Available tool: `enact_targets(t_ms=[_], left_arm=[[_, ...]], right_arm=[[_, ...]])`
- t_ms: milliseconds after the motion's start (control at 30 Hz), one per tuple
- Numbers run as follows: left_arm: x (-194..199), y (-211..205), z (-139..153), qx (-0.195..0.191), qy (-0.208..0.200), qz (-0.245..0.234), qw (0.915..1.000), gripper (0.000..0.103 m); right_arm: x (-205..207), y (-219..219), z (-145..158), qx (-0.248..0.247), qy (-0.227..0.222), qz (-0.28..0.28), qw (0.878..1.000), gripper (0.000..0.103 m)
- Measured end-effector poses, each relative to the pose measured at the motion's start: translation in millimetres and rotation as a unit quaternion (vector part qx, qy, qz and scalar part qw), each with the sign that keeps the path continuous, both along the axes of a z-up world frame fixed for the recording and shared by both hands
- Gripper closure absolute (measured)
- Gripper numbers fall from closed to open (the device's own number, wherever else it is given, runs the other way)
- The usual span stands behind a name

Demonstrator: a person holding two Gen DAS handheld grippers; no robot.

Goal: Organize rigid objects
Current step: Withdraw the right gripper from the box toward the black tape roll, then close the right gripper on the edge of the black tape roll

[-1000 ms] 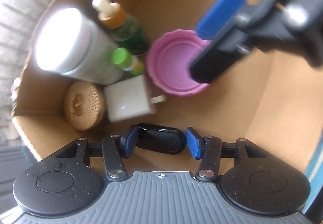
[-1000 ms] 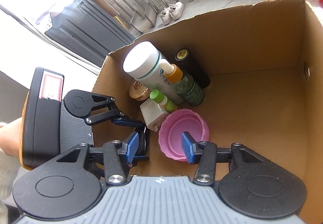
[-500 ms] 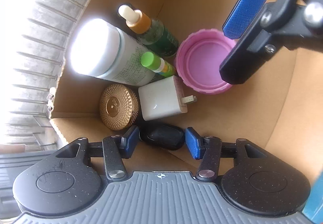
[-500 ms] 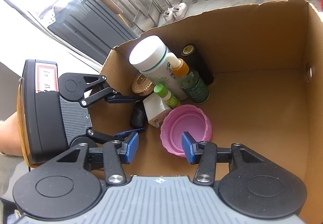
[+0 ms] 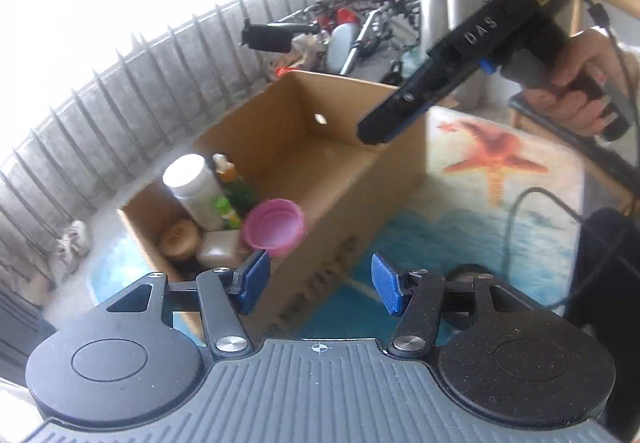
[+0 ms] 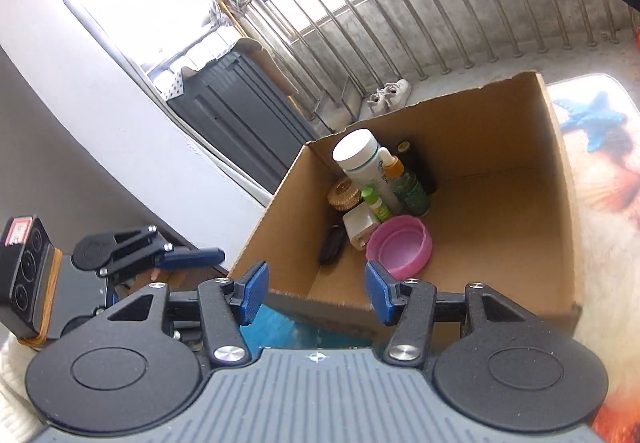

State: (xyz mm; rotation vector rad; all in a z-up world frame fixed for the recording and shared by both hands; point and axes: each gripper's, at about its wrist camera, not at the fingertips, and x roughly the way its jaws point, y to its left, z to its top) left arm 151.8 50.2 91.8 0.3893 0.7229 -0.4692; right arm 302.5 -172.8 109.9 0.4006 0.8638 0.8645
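Left wrist view: left gripper empty, jaws apart, just been opening. Cardboard box ahead on sea-print mat. Pink lid, white bottle crowd box's near-left corner. Right gripper above box rim, hand on handle; its jaws unreadable here.

Right wrist view: right gripper empty, jaws apart, just been opening. Only here: black object, white charger, gold lid. Pink lid likely light, stiff, slippery; pinch across rim.
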Motion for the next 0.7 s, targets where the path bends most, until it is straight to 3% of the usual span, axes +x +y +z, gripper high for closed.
enact_targets(t_ms=[33,100,233,267,367,533,600,700], left_arm=[[-22,-6,16,-0.029,0.008,0.0,0.9995,0.047],[-31,-21,-10,-0.07,0.036,-0.003,0.9969,0.047],[-39,-42,-50,-0.096,0.084,0.019,0.9917,0.052],[-34,-43,-61,-0.107,0.096,0.031,0.9892,0.058],[-29,-44,-71,-0.147,0.102,0.051,0.9826,0.064],[-25,-59,-81,-0.129,0.087,0.044,0.9868,0.078],[-24,-56,-86,-0.151,0.084,0.046,0.9839,0.084],[-28,-61,-87,-0.131,0.069,0.036,0.9883,0.086]], right_arm=[[-7,-6,-2,0.004,0.002,-0.003,1.0,0.047],[-26,-20,-8,0.008,0.008,-0.02,1.0,0.047],[-50,-38,-31,0.005,0.032,-0.06,0.998,0.047],[-54,-41,-37,0.002,0.041,-0.069,0.997,0.047],[-66,-50,-52,-0.007,0.051,-0.098,0.994,0.047],[-79,-54,-74,-0.003,0.073,-0.119,0.99,0.047],[-85,-52,-84,0.0,0.085,-0.116,0.99,0.047],[-93,-49,-93,0.0,0.092,-0.112,0.989,0.047]])
